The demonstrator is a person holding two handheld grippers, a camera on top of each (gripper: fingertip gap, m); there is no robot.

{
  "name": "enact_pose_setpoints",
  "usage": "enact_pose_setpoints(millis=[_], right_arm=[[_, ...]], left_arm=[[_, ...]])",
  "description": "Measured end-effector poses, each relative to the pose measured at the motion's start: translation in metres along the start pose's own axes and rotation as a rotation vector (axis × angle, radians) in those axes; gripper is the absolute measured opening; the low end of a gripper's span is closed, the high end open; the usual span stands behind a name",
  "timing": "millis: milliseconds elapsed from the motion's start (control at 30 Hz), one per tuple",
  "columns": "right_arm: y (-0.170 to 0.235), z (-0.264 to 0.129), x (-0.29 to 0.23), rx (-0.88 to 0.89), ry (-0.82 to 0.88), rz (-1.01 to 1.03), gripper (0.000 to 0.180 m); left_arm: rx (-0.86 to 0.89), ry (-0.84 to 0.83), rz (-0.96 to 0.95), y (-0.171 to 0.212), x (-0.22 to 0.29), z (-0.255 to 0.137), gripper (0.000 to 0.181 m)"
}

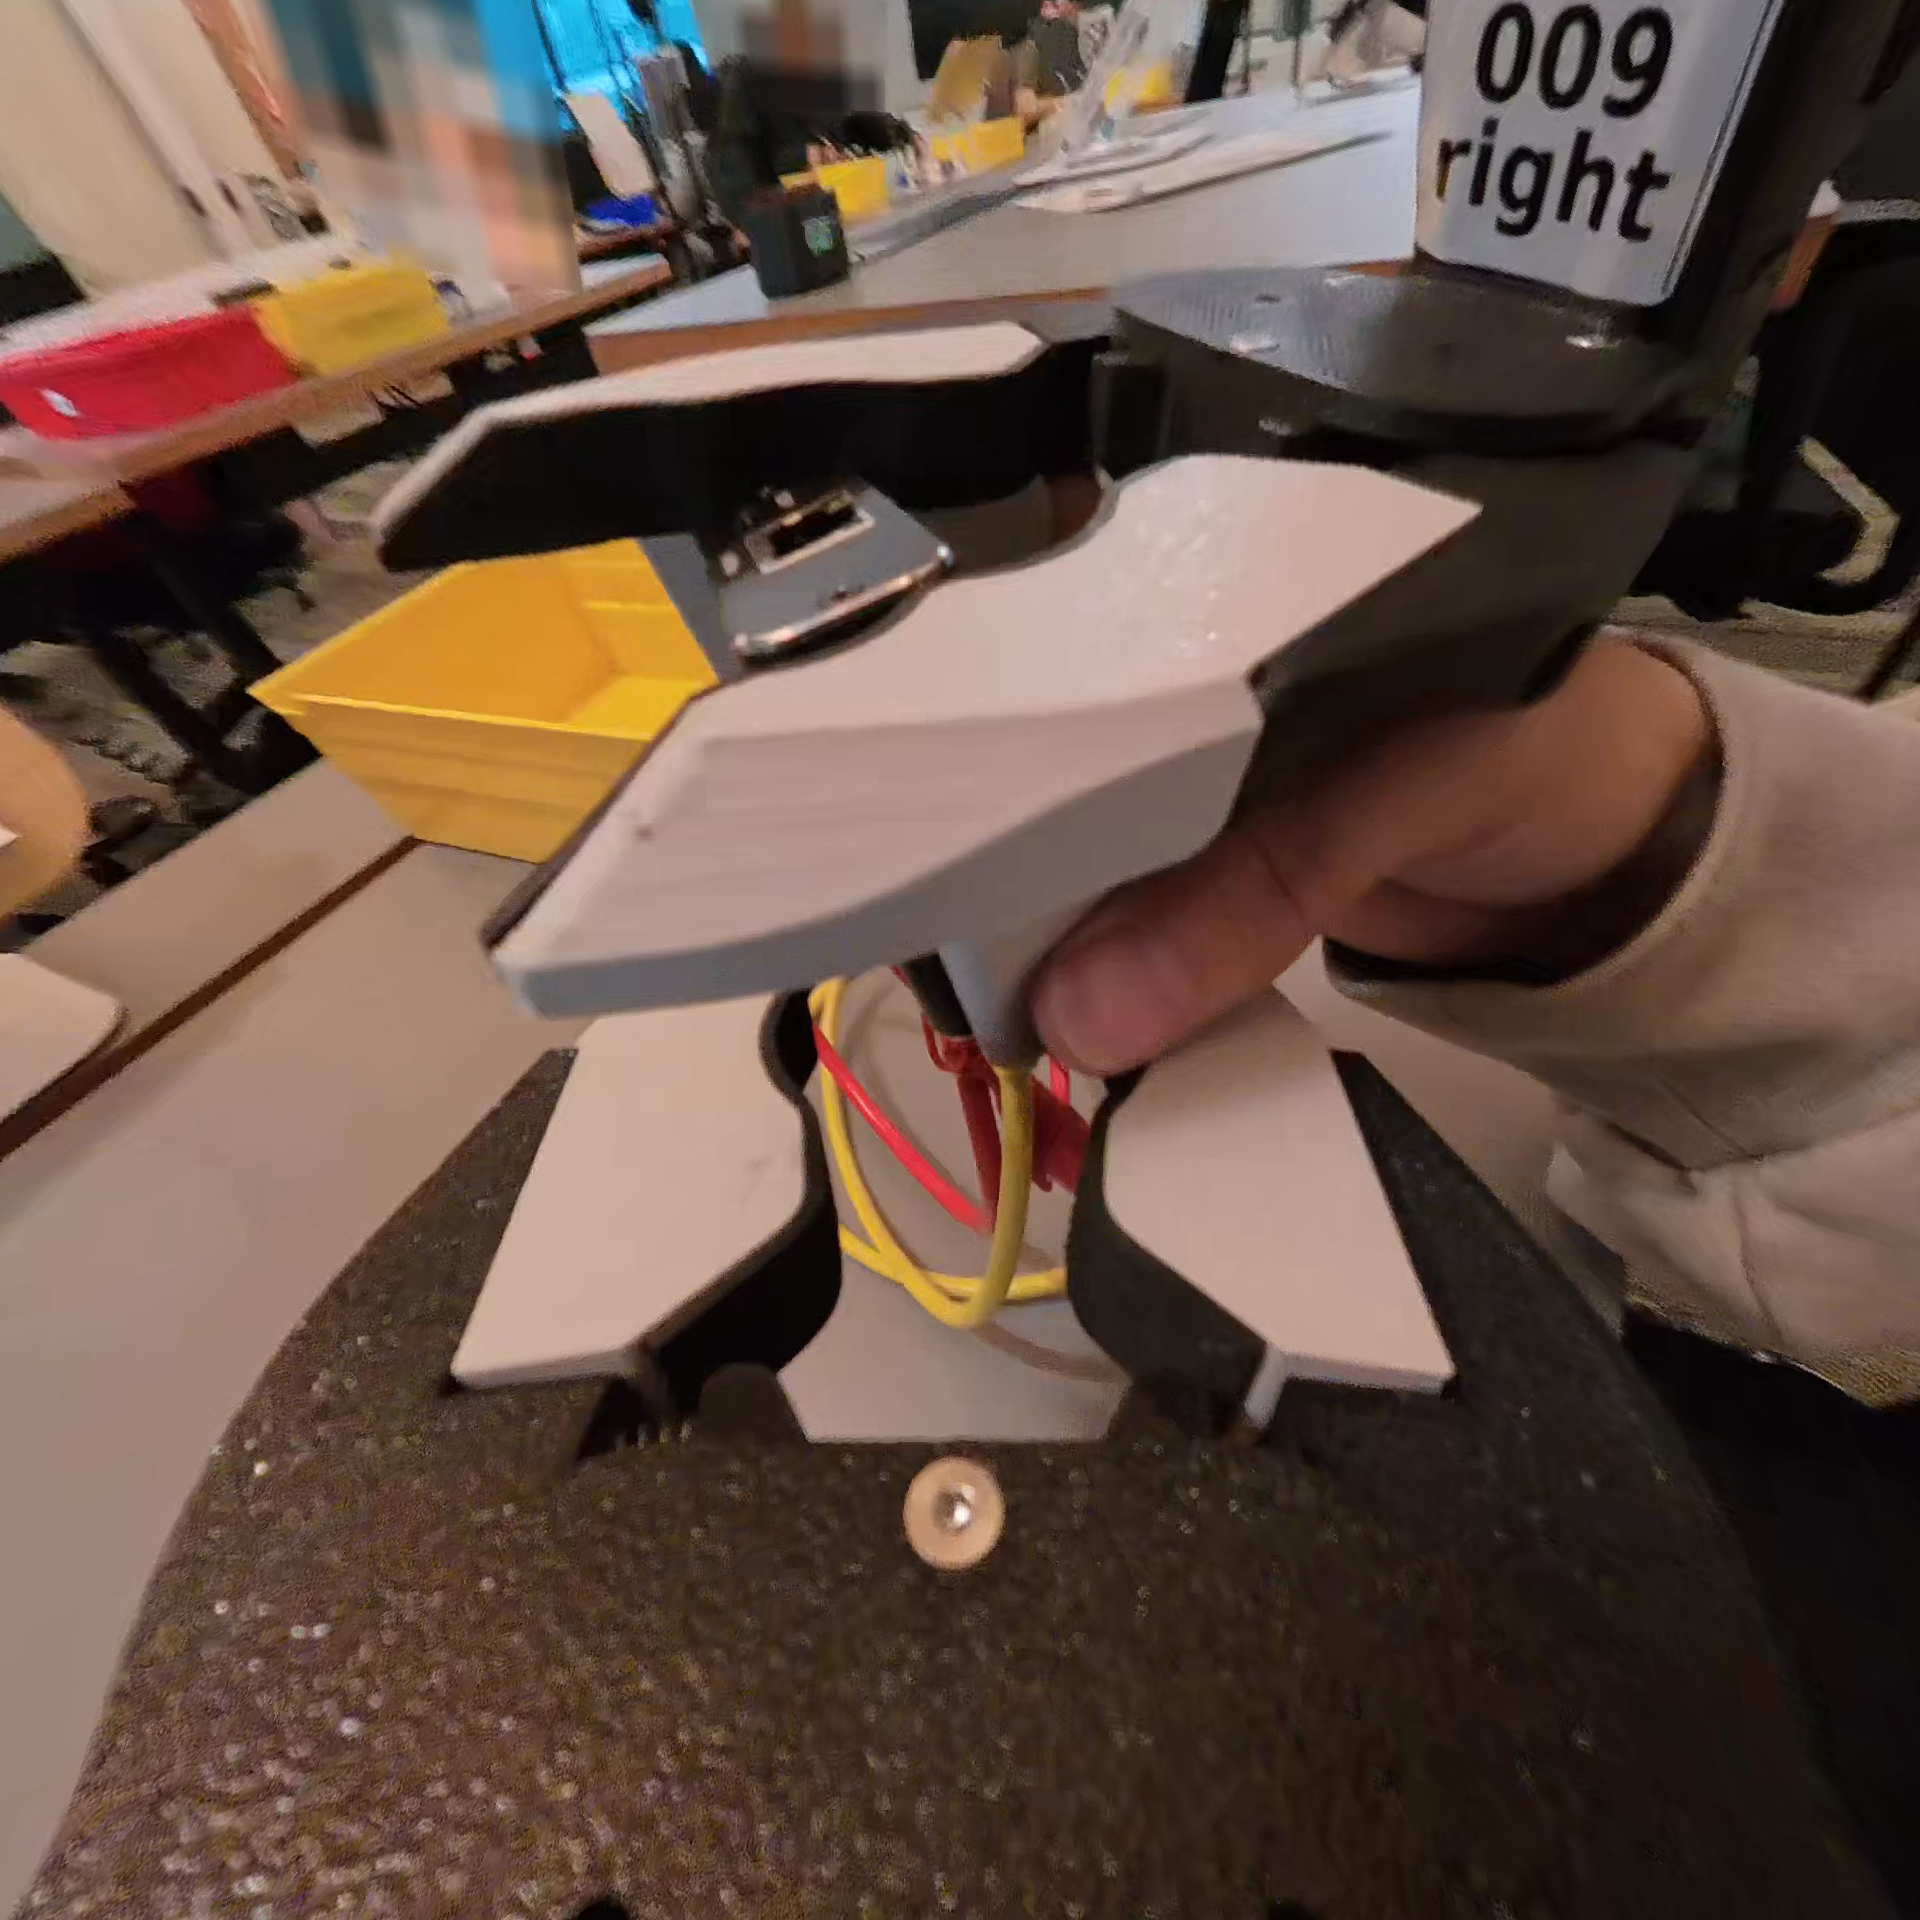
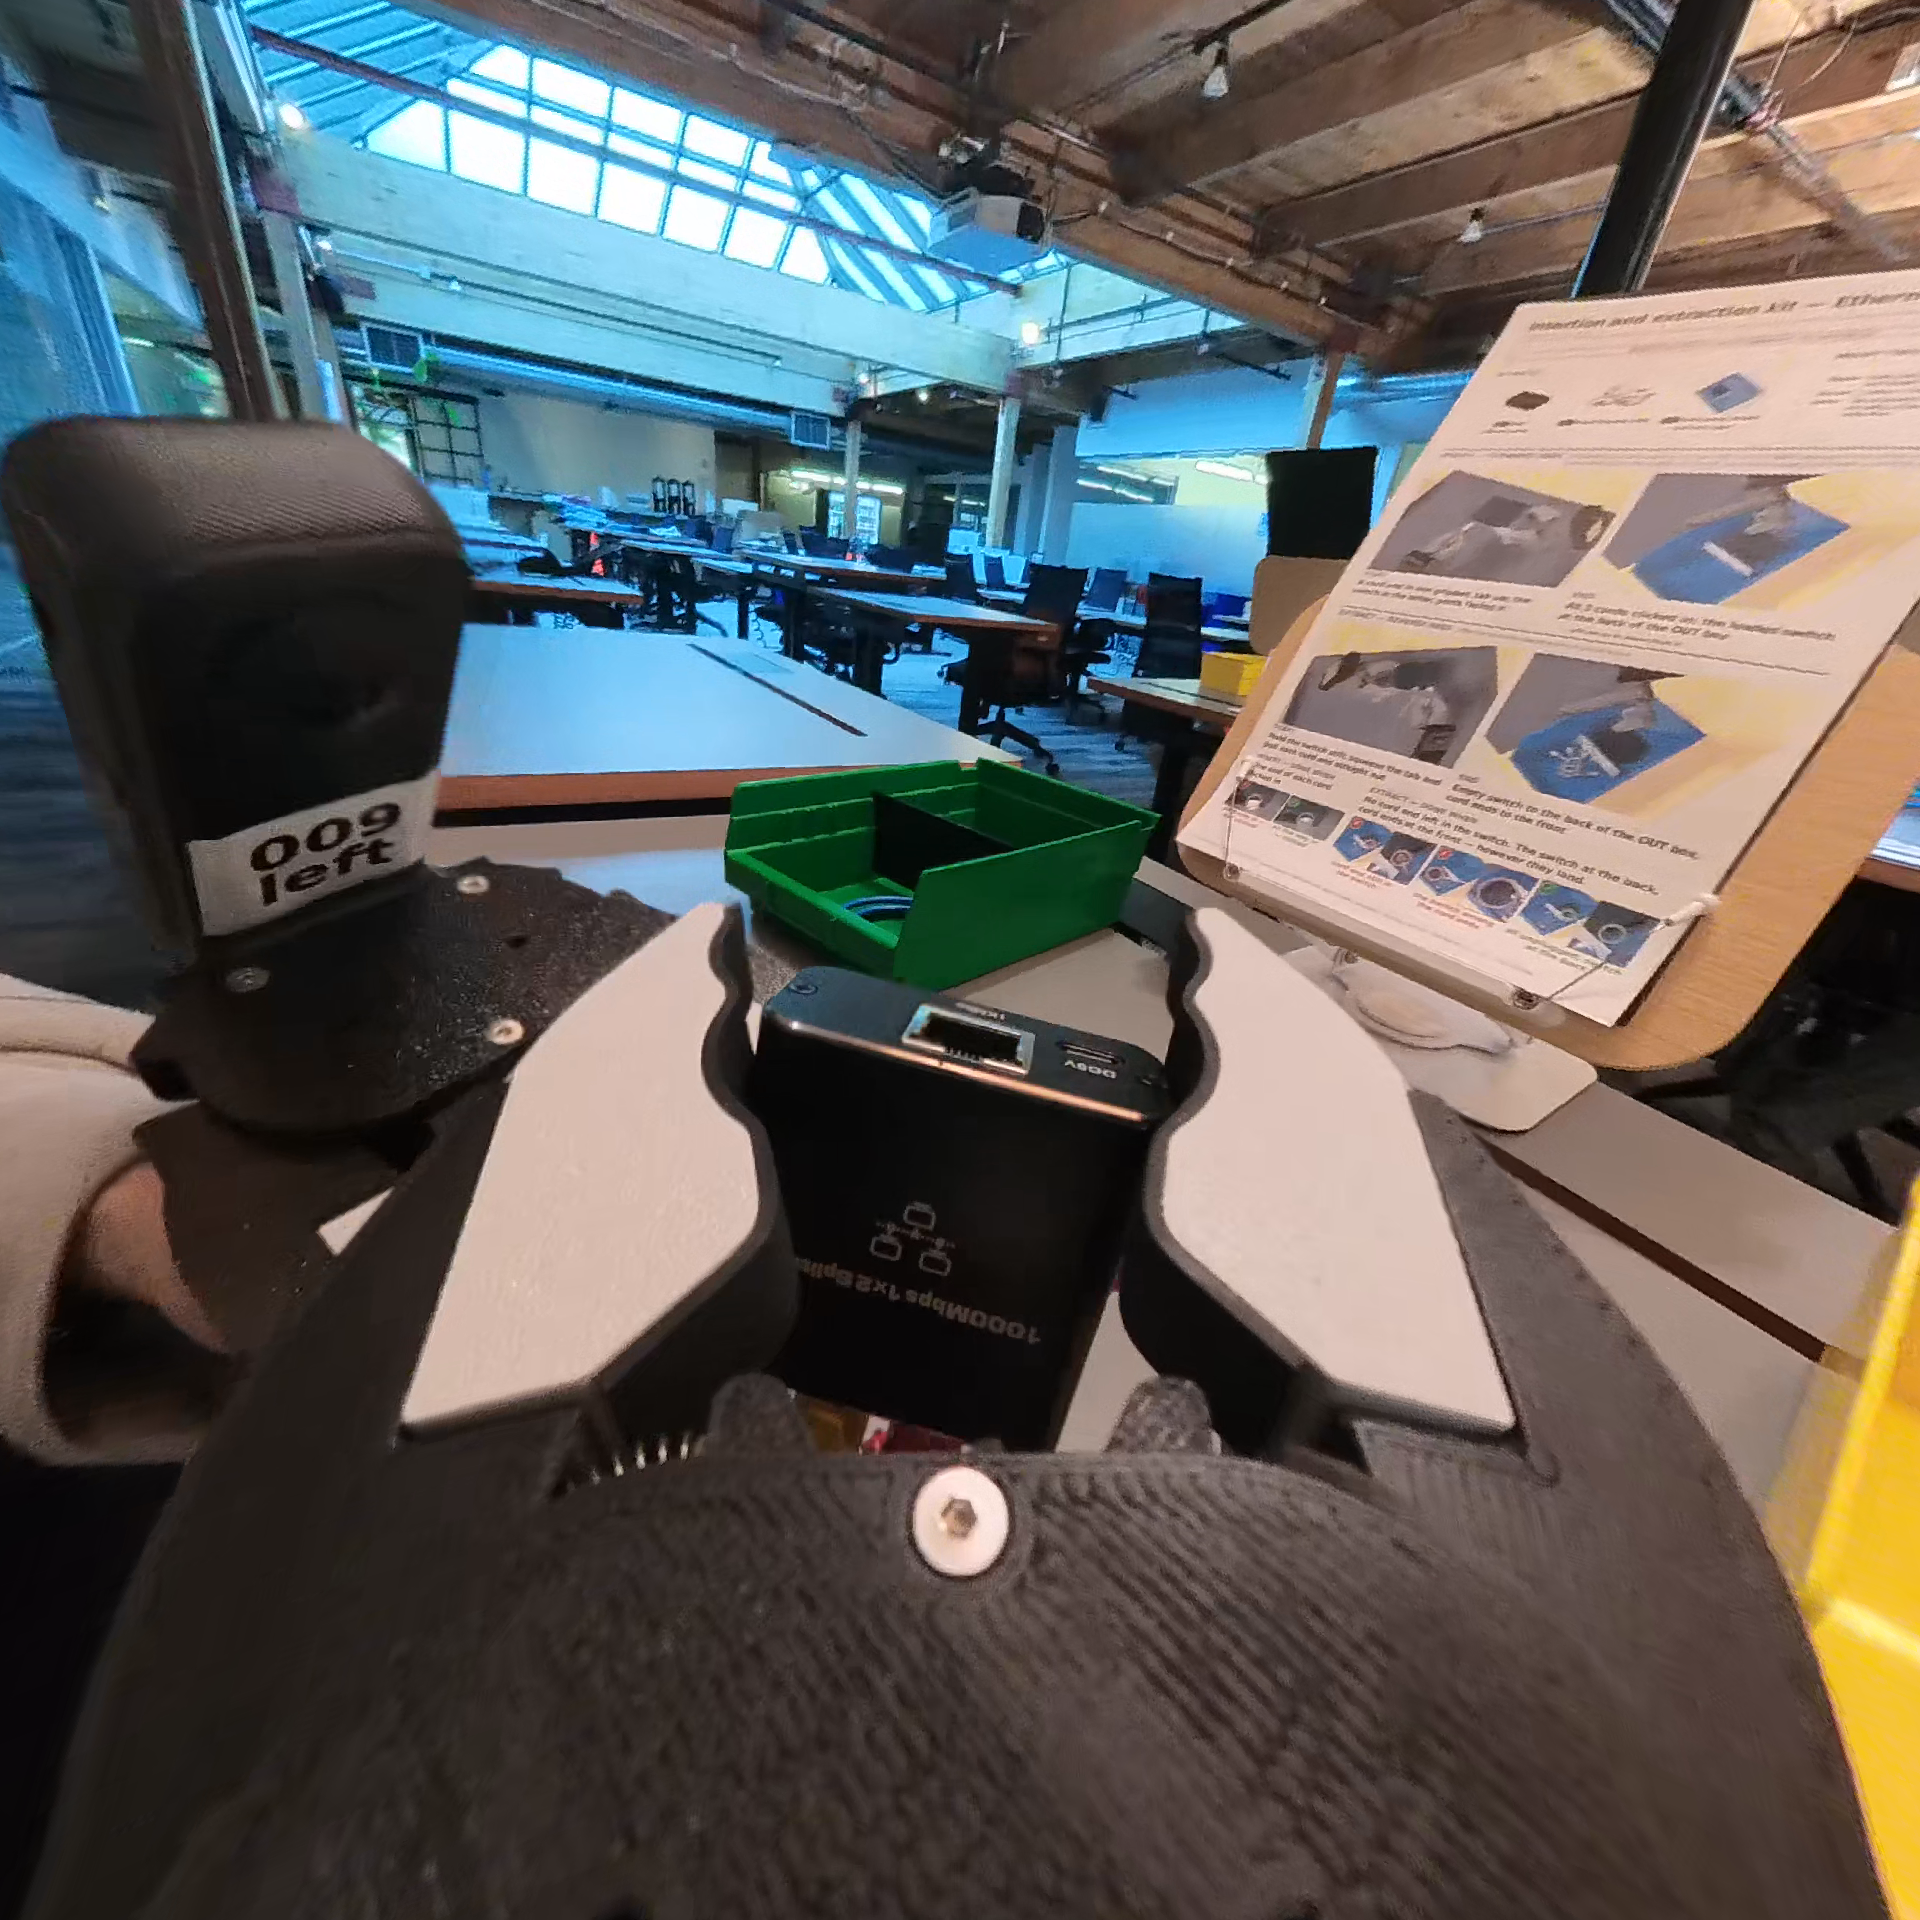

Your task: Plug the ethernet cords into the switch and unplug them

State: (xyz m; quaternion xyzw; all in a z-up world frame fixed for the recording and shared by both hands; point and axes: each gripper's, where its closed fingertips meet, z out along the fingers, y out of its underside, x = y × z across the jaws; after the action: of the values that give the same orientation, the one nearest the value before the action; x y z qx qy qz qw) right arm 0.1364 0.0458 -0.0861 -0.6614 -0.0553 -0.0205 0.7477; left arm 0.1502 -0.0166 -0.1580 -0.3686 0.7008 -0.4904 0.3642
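Observation:
My right gripper (image 2: pixel 956 977) is shut on the black switch (image 2: pixel 935 1195), with a finger pressed on each side. The switch's far end shows one empty port (image 2: pixel 966 1039). In the left wrist view the right gripper's fingers (image 1: pixel 935 727) lie sideways and hold the switch (image 1: pixel 831 582) above the table. A yellow cord (image 1: pixel 1013 1195) and a red cord (image 1: pixel 894 1132) hang from below it. Where they end is hidden. My left gripper (image 1: pixel 945 1101) is open, and the cords loop in the gap between its fingers. Its camera mount (image 2: pixel 260 675) shows at the left of the right wrist view.
A green bin (image 2: pixel 935 862) stands just beyond the switch. An instruction sheet on a wooden stand (image 2: pixel 1558 675) is at the right. A yellow bin (image 1: pixel 488 707) sits on the grey table (image 1: pixel 208 1247) and also shows in the right wrist view (image 2: pixel 1860 1455). A hand (image 1: pixel 1403 883) holds the right gripper.

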Motion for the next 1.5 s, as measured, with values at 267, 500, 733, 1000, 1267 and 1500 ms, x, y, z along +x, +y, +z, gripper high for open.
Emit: enact_pose_setpoints(millis=[267, 500, 733, 1000, 1267, 1500], right_arm=[[-0.005, -0.002, 0.016, 0.024, 0.117, 0.007, 0.079], [-0.009, -0.006, 0.011, 0.006, 0.092, -0.073, 0.087], [-0.009, -0.01, 0.005, 0.037, -0.026, 0.066, 0.068], [-0.019, -0.026, 0.027, 0.037, 0.12, -0.021, 0.064], [0.038, 0.001, 0.022, -0.244, 0.159, -0.124, 0.067], [0.043, 0.012, 0.012, -0.201, 0.138, -0.125, 0.054]], left_arm=[[0.046, -0.038, 0.023, -0.006, -0.003, 0.004, 0.027], [0.103, 0.101, 0.016, -0.011, 0.009, 0.007, 0.029], [0.085, 0.211, 0.025, -0.004, 0.01, 0.002, 0.028], [0.159, -0.024, -0.216, -0.01, -0.045, -0.009, 0.021], [0.456, -0.121, -0.71, -0.043, -0.095, -0.041, 0.021], [0.544, -0.096, -0.848, -0.043, -0.09, -0.042, 0.021]])
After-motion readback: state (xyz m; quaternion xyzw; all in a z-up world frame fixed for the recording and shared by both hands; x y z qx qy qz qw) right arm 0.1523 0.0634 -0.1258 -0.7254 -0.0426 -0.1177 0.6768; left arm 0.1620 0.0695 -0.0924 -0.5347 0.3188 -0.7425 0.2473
